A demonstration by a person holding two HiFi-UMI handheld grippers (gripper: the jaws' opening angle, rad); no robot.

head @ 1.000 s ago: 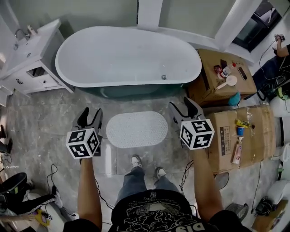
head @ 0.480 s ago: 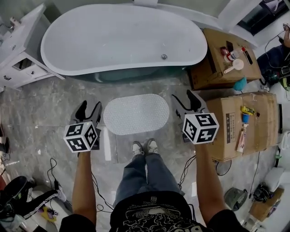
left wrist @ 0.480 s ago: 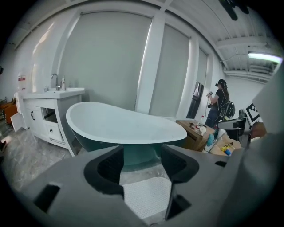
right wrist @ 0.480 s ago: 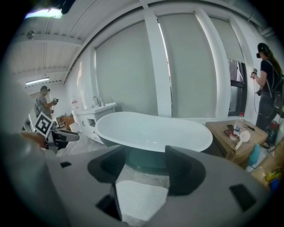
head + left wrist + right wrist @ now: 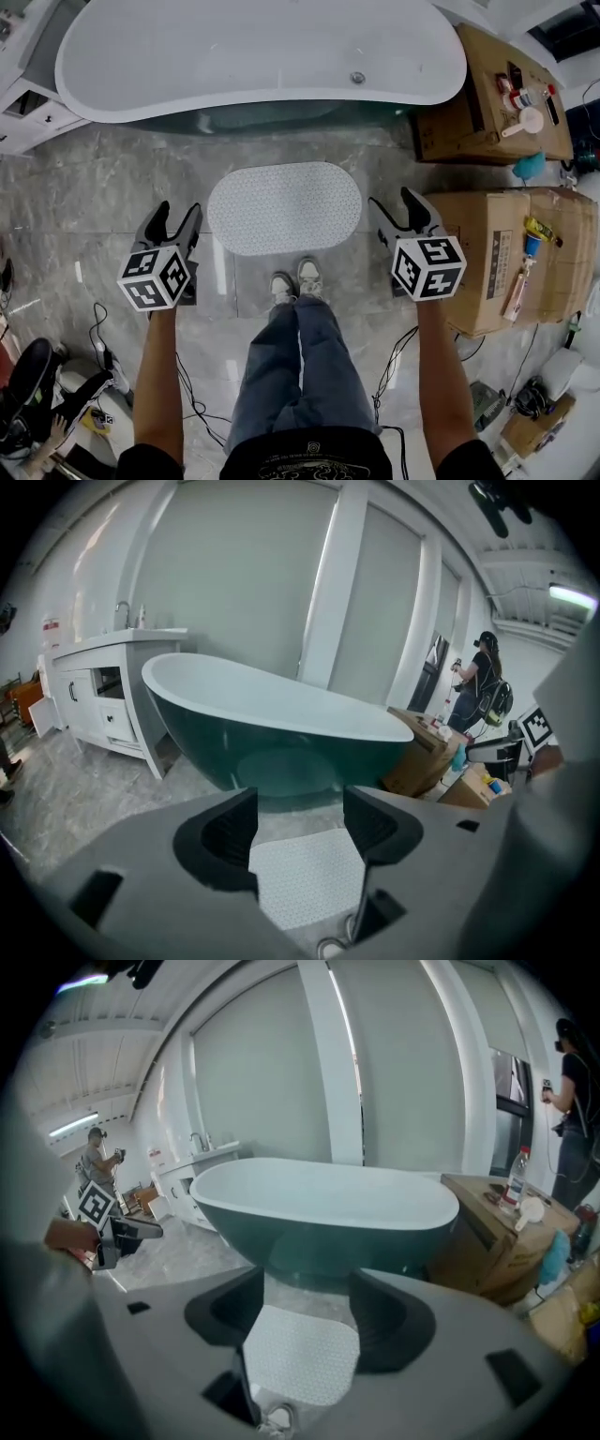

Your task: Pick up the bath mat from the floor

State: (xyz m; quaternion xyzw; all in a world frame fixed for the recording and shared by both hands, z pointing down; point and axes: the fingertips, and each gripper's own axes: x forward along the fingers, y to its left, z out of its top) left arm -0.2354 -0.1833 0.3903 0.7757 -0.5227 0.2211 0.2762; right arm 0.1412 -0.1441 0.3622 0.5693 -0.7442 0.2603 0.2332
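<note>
Shoes come nearest: our pair stands on the grey marble floor, toes just beside the near edge of the bath mat. We hold the left gripper off the mat's left end and the right gripper off its right end, both clear of it. Each has its jaws parted and gripping nothing, and both pairs have just been opening. Through each gap we see only the mat, lying farther off. It is a white, pebbled oval, flat on the floor. Beyond its far edge stands the bathtub, white inside and teal outside. Cardboard boxes sit along the floor's right side, near the right gripper.
</note>
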